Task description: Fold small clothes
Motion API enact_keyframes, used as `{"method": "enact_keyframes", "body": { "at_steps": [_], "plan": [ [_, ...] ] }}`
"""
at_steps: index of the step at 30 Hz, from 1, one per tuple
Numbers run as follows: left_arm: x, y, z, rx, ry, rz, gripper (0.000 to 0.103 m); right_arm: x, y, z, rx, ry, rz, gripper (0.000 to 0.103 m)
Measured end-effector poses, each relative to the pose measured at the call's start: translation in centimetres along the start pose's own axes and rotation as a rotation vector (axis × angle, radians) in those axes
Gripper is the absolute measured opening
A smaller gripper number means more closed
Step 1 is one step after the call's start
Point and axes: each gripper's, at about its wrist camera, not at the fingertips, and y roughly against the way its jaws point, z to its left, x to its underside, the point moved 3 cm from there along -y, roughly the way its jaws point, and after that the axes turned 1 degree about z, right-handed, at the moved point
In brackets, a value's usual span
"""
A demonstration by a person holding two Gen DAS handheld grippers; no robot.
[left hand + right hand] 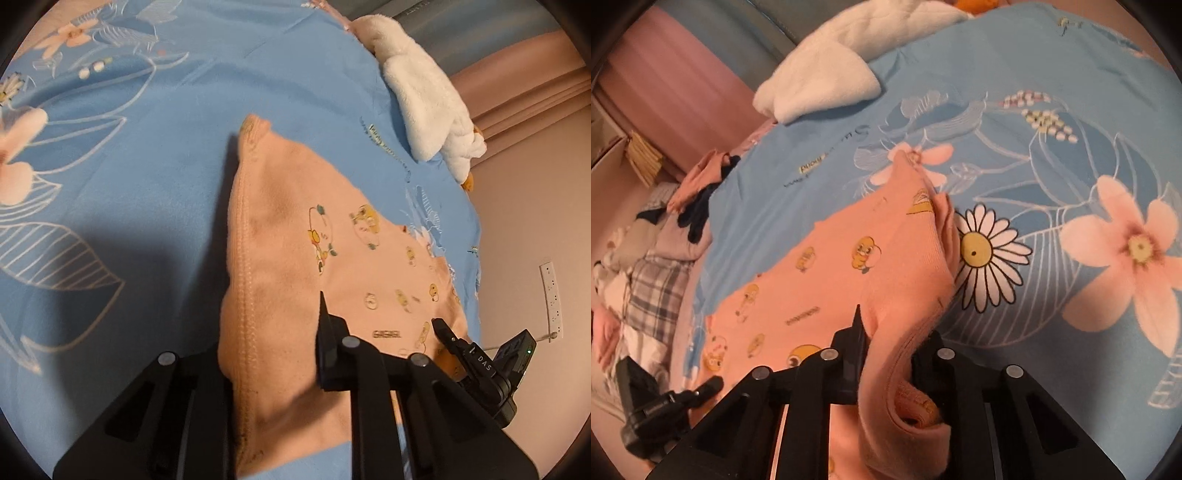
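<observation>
A peach garment point(295, 229) printed with small yellow ducks lies on a blue flowered bedsheet point(147, 155). My left gripper point(273, 317) is shut on the garment's stitched left edge; one black finger point(327, 332) lies on top and the other is hidden under the cloth. My right gripper point(465, 350) shows at the garment's other side. In the right wrist view the same garment point(849, 251) bunches up in thick folds between the jaws of my right gripper point(894, 328), which is shut on it. The left gripper point(683, 398) sits at the lower left.
A white plush toy point(424, 99) lies at the far edge of the bed point(820, 85). A heap of other clothes point(665, 240) sits beside the bed's left edge. The sheet's right edge drops toward a pink wall with a white socket strip point(552, 299).
</observation>
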Motion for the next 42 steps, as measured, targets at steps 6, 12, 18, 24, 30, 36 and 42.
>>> {"method": "enact_keyframes", "body": {
  "at_steps": [6,12,18,24,30,36,42],
  "plan": [
    [1.7,3.7,-1.5,0.009,-0.029,-0.009,0.017,-0.2,4.2,1.3,-0.073,0.017,-0.012,0.017],
    [5.6,6.1,-1.3,0.017,-0.044,0.027,0.017,1.8,7.7,1.3,-0.061,0.043,0.01,0.017],
    [8.7,6.3,-0.5,-0.06,-0.09,0.049,0.021,4.1,8.5,1.2,-0.027,0.076,0.046,0.017],
    [8.8,7.5,-1.2,-0.142,-0.133,0.022,0.028,5.0,6.3,0.4,0.083,0.123,0.072,0.017],
    [8.5,11.9,-4.0,-0.186,-0.258,-0.173,0.055,4.9,6.7,0.2,0.079,0.124,0.069,0.017],
    [11.0,7.4,-6.3,-0.005,-0.34,-0.034,0.022,5.2,7.1,0.9,0.099,0.144,0.053,0.017],
    [14.0,0.8,-5.3,-0.048,-0.343,0.138,0.017,4.7,8.3,2.9,0.096,0.22,0.029,0.017]
  ]
}}
